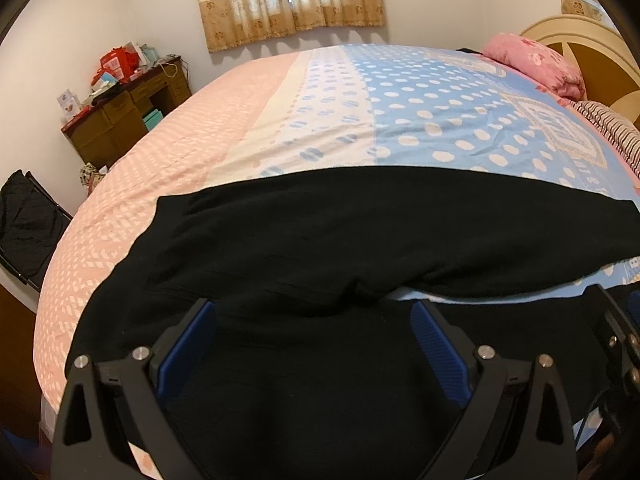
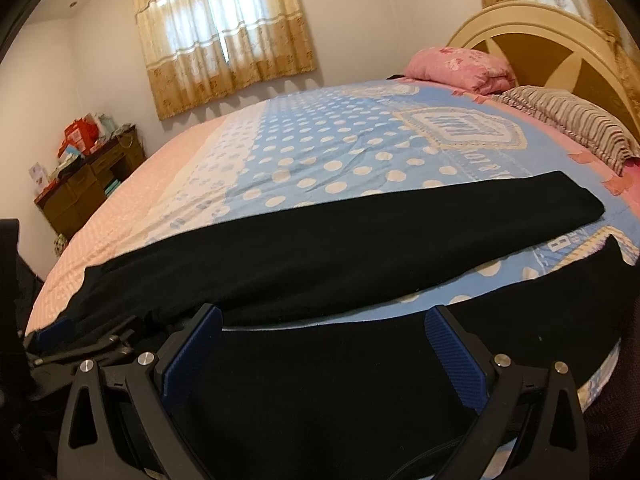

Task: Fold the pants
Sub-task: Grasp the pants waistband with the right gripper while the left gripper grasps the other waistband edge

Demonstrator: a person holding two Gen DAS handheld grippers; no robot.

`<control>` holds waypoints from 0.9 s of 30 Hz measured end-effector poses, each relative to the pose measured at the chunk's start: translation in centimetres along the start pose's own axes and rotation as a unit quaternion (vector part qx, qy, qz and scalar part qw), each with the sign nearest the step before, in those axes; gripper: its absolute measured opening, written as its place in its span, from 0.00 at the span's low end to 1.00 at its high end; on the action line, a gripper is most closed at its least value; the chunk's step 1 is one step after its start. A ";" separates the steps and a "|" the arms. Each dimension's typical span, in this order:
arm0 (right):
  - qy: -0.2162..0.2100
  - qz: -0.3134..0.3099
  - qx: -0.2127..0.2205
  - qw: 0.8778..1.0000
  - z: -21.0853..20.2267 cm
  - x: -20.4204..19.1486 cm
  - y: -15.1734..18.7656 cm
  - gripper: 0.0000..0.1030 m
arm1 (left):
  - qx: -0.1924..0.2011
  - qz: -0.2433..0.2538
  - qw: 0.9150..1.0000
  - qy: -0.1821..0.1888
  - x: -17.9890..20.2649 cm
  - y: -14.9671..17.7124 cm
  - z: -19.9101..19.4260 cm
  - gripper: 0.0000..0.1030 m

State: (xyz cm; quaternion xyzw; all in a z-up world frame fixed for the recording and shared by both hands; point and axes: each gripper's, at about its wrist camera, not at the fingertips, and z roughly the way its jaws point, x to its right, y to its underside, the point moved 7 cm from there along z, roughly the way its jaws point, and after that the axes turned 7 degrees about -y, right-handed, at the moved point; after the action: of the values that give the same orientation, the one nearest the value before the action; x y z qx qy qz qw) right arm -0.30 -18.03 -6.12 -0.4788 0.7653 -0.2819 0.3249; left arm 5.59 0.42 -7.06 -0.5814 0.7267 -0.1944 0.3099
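Observation:
Black pants point(image 1: 360, 236) lie spread flat across the near part of the bed, waist to the left, two legs running right. In the right wrist view the far leg point(image 2: 360, 240) and the near leg point(image 2: 340, 380) lie apart with blue sheet between them. My left gripper point(image 1: 314, 312) is open over the crotch area, blue pads wide apart, holding nothing. My right gripper point(image 2: 324, 320) is open over the near leg, empty. The left gripper also shows at the left edge of the right wrist view point(image 2: 80, 340).
The bed point(image 1: 440, 120) has a pink and blue dotted sheet. A pink folded quilt point(image 2: 460, 66) and a striped pillow point(image 2: 572, 120) lie by the headboard point(image 2: 540, 40). A cluttered wooden desk point(image 1: 124, 116) stands by the far wall. A dark garment point(image 1: 24, 220) hangs at the left.

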 end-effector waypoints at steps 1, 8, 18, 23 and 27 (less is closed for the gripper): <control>-0.004 -0.006 -0.005 1.000 0.4 0.0 -0.1 0.99 | 0.000 0.000 1.000 0.000 -0.4 -0.2 0.2 0.97; -0.074 -0.105 -0.051 0.990 5.5 -2.1 -3.9 0.99 | -0.024 -0.030 0.999 -0.038 -5.6 -2.6 3.7 0.97; -0.141 -0.236 -0.132 0.952 17.9 -6.6 -9.0 0.69 | -0.057 -0.071 0.995 -0.047 -8.3 -4.4 8.7 0.97; -0.179 -0.250 -0.211 0.928 22.4 -7.3 -6.9 0.64 | -0.091 -0.086 0.991 -0.035 -8.6 -3.1 11.1 0.97; -0.209 -0.274 -0.197 0.918 21.7 -8.0 -6.6 0.21 | -0.091 -0.075 0.992 -0.045 -8.3 -2.5 11.7 0.98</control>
State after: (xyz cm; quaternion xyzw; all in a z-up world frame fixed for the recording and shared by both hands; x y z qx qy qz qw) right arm 22.59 -15.84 -13.11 -0.7720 0.5588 -0.0973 0.2868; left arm 16.41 8.73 -12.21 -0.6685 0.6807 -0.1239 0.2729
